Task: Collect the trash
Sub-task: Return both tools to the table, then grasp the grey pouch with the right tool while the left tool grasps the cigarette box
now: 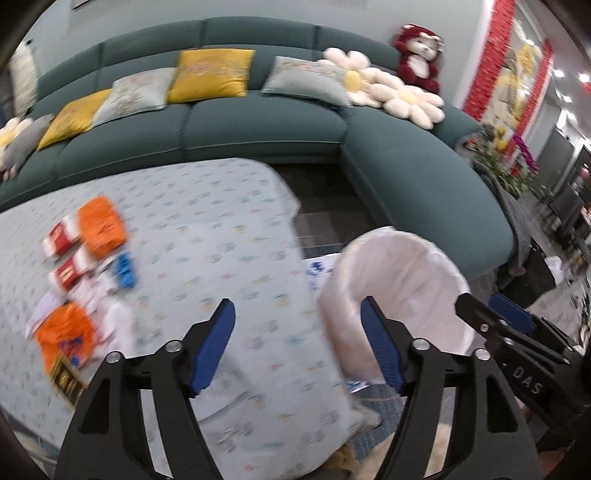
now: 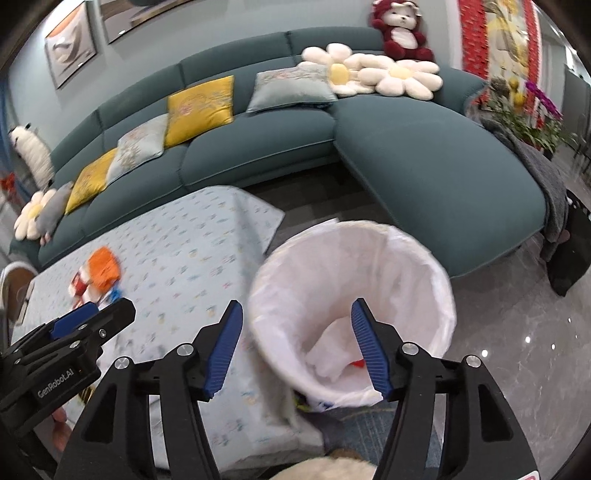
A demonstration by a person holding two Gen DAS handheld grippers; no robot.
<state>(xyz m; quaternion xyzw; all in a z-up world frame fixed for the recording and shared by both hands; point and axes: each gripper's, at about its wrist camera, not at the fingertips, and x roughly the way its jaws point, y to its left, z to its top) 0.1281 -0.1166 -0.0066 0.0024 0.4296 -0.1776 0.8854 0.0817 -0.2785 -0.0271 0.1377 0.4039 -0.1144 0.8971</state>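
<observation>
Right wrist view: white-lined bin (image 2: 406, 258) holding crumpled white trash (image 2: 332, 350); both claws spread, empty.

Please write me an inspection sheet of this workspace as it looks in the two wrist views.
Surface: low table under a pale patterned cloth.
Job's things: orange wrappers, red-and-white packets and a blue scrap lie clustered on the cloth; the white-lined trash bin stands on the floor beside the table with white crumpled trash and a red scrap inside.
Clutter: nothing seen beyond the trash.
Grippers: left gripper open, empty; right gripper open, empty, aimed over the bin.
Cables: nothing seen.
Surroundings: teal sofa with cushions, plush toy, potted flowers.
</observation>
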